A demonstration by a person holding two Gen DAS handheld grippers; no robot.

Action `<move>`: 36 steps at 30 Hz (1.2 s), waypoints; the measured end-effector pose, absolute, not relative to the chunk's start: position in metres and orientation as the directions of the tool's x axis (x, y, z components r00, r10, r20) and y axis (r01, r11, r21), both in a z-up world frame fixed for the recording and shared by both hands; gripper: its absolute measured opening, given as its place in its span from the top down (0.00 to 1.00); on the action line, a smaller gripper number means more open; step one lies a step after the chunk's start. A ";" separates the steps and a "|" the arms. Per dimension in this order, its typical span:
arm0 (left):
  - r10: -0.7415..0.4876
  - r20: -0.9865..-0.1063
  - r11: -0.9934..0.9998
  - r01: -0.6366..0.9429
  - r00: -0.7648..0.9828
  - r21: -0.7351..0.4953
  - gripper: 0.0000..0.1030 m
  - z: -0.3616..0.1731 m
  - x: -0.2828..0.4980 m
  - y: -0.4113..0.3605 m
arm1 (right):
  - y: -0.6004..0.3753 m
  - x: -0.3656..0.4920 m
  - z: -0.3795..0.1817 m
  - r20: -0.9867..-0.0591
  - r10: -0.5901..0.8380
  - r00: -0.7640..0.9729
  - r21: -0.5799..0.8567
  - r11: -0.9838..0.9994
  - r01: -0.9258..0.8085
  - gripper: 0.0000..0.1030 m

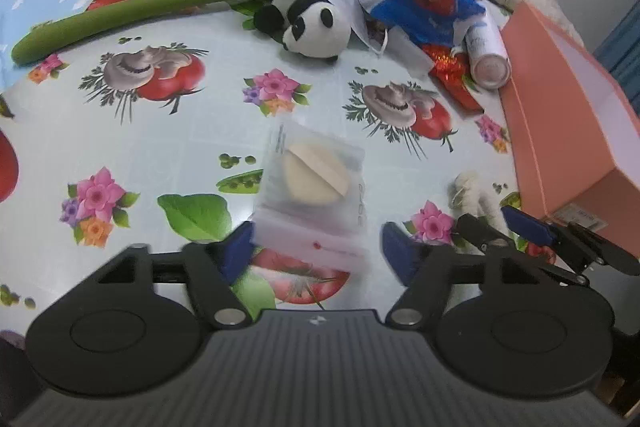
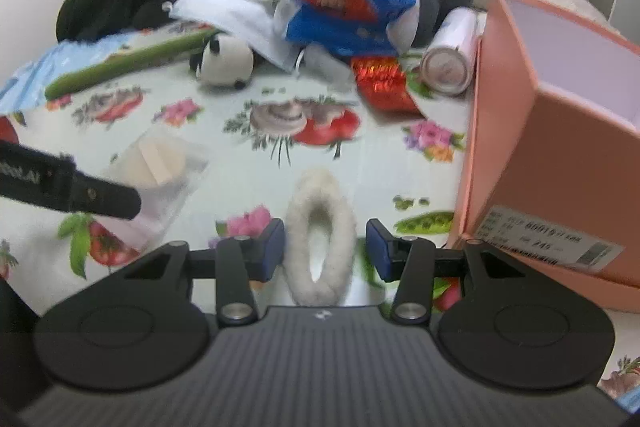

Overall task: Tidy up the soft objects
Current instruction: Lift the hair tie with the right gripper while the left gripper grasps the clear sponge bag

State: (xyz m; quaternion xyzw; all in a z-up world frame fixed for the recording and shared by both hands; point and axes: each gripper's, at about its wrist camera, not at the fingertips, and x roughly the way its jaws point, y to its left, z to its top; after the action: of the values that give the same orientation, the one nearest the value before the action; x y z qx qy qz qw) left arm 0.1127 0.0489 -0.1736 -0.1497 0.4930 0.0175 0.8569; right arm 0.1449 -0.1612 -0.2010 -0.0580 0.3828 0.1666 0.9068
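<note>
On the counter (image 1: 168,147), the left claw (image 1: 316,251) stands spread around a bagged sponge (image 1: 314,175), pads clear of it. The right claw (image 2: 326,251), half spread, straddles a fluffy hair tie (image 2: 320,239), likely bound for the box (image 2: 560,155) beside it.

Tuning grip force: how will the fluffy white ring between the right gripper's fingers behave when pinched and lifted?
The fluffy ring looks like a soft fleecy loop, so it will probably squash flat and sag. It seems light, likely needing little force. The right gripper stands open around it, pads clear; the pile may snag rather than slip.
</note>
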 end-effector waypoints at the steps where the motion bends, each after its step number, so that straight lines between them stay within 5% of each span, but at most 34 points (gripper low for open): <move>1: -0.114 -0.853 0.958 -0.171 0.509 -0.230 0.19 -0.175 0.115 0.047 | -0.160 0.144 -0.204 -0.714 0.263 0.649 0.023 0.935 -0.353 0.54; 4: -0.072 -0.863 0.970 -0.168 0.501 -0.178 0.16 -0.180 0.118 0.043 | -0.158 0.142 -0.205 -0.702 0.261 0.662 0.006 0.932 -0.361 0.56; 8: -0.017 -0.870 0.980 -0.164 0.494 -0.112 0.16 -0.184 0.114 0.045 | -0.159 0.140 -0.205 -0.700 0.264 0.664 0.006 0.931 -0.364 0.80; 10: 0.003 -0.870 0.983 -0.161 0.493 -0.089 0.16 -0.183 0.111 0.047 | -0.159 0.140 -0.204 -0.698 0.265 0.665 0.006 0.931 -0.365 0.83; 20: 0.038 -0.805 0.995 -0.093 0.591 -0.021 0.09 -0.165 0.118 0.038 | -0.169 0.138 -0.203 -0.698 0.225 0.680 -0.011 0.946 -0.324 0.85; 31: 0.010 -0.825 1.000 0.009 0.565 0.018 0.09 -0.211 0.153 0.019 | -0.173 0.137 -0.203 -0.706 0.215 0.675 -0.015 0.948 -0.317 0.85; 36: 0.012 -0.817 1.000 -0.015 0.576 0.004 0.31 -0.212 0.159 0.024 | -0.173 0.139 -0.202 -0.710 0.217 0.670 -0.002 0.951 -0.310 0.85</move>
State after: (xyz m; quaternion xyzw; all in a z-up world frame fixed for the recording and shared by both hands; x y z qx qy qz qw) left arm 0.1592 0.0237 -0.2124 -0.0017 0.4603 0.0074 0.8878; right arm 0.1391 -0.1734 -0.2017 -0.0614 0.3796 0.1444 0.9117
